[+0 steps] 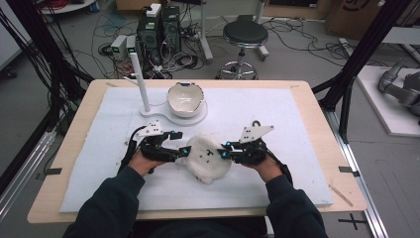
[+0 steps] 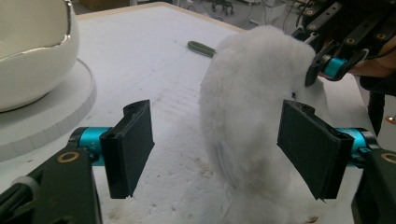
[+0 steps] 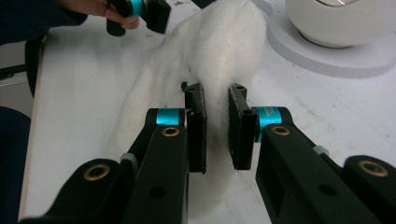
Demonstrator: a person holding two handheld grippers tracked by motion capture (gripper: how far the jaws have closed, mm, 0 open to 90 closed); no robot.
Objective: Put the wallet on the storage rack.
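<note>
From above we see a wooden table (image 1: 79, 106) covered by a white foam mat (image 1: 277, 114), with a person's two dark-sleeved forearms coming in from six o'clock. Near the mat's centre, slightly toward six o'clock, lies a fluffy white plush toy (image 1: 208, 157) with small black marks on it. The left gripper (image 1: 184, 145) sits at nine o'clock of the toy, right against its edge; in the left gripper view its jaws stand wide apart, the toy (image 2: 252, 116) bulging just inside the right-hand pad (image 2: 310, 147) while the other pad is clear of it. The right gripper (image 1: 224, 149) meets the toy at three o'clock; in the right gripper view its jaws are drawn narrow, pinching a fold of the toy's white fur (image 3: 217, 70) between them. At twelve o'clock of the toy, well apart from it, a glossy white bowl (image 1: 185, 98) with a jagged, eggshell-like rim rests on a flat white base (image 1: 198, 119), and a slim white post (image 1: 140, 82) rises from that base at the bowl's nine o'clock. Beyond the table, at twelve o'clock, a black stool (image 1: 244, 34) stands on the floor among tangled cables (image 1: 173, 59).
</note>
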